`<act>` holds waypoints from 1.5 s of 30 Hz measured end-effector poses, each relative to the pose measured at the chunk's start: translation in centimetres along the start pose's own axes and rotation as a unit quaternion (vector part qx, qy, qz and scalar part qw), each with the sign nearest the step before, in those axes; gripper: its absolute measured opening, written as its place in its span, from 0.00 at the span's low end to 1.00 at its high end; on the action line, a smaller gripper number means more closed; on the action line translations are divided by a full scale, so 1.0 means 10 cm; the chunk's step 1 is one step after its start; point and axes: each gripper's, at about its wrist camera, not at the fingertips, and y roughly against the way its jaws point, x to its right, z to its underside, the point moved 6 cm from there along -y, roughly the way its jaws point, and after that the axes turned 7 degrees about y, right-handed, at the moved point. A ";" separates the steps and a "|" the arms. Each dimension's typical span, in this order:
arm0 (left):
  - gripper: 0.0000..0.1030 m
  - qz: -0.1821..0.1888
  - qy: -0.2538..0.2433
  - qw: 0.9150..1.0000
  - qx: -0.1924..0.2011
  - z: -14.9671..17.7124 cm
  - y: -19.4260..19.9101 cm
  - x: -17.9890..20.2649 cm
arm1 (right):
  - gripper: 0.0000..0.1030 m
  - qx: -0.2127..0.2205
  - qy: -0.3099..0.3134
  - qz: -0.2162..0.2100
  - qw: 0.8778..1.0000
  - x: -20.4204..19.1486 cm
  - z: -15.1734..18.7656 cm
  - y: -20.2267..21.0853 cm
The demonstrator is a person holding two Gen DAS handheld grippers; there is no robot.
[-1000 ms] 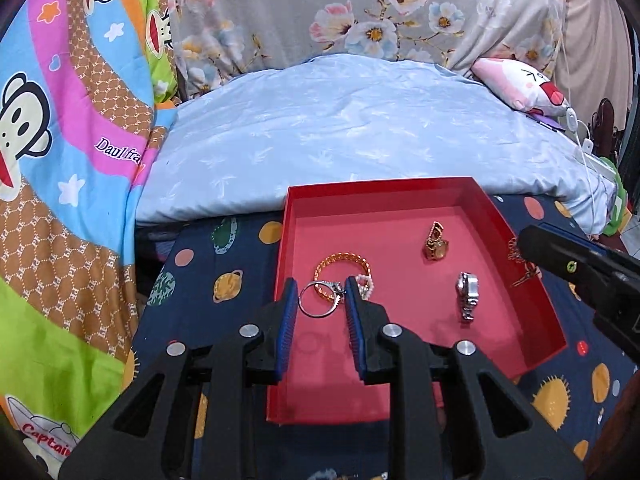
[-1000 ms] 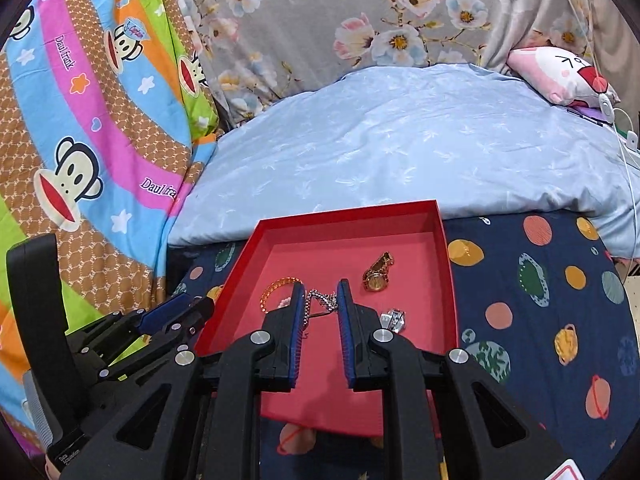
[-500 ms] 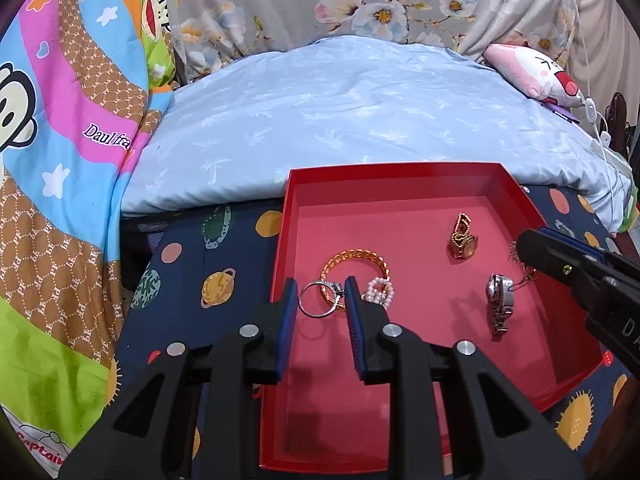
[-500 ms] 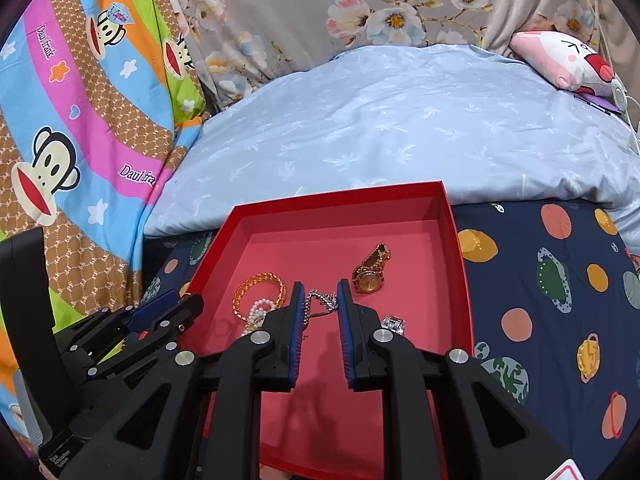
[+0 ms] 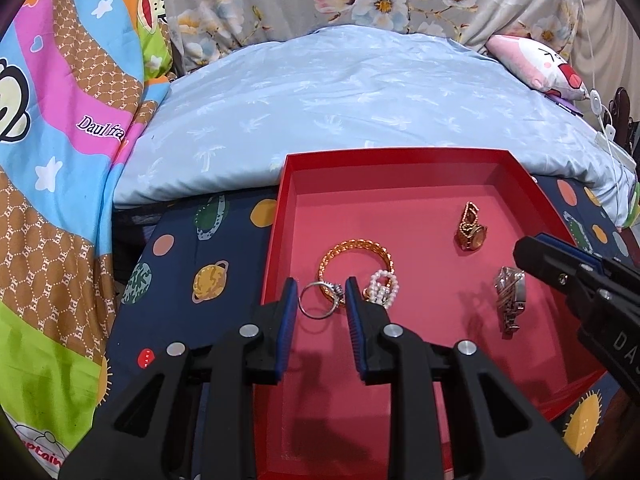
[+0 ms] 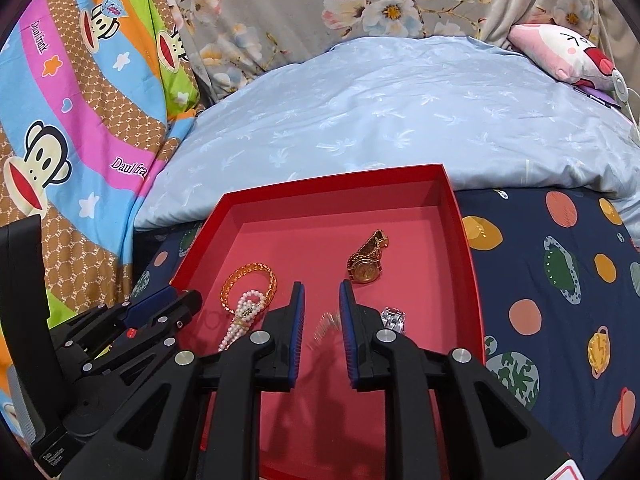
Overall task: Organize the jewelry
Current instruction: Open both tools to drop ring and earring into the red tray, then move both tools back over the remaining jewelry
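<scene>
Both tongs gape: left tongs (image 5: 322, 294) straddle the light, slippery silver ring (image 5: 317, 305); pinch its band.

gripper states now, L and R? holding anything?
Left tongs: open, empty, fingers either side of the silver ring in the red tray.
Right tongs: open, empty, over the silver chain.

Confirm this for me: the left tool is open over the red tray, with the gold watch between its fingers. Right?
Not the gold watch; that lies apart, farther back in the red tray. The left wrist view shows a silver ring between the open left tool's fingers.
</scene>
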 end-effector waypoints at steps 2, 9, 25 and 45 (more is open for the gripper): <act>0.30 -0.003 -0.001 1.000 0.001 0.00 0.02 0.00 | 0.22 0.001 0.000 0.001 1.000 -0.01 0.01 0.02; 0.59 -0.005 0.013 1.000 0.011 -0.02 0.20 -0.08 | 0.32 0.017 0.000 0.010 1.000 -0.02 0.02 0.26; 0.63 0.012 0.035 0.999 0.005 0.74 1.19 -0.60 | 0.32 0.023 0.008 0.034 0.999 -0.22 0.90 1.38; 0.64 0.017 0.070 0.994 -0.083 1.82 1.29 -0.79 | 0.32 -0.065 -0.023 0.010 0.998 -0.41 1.89 1.16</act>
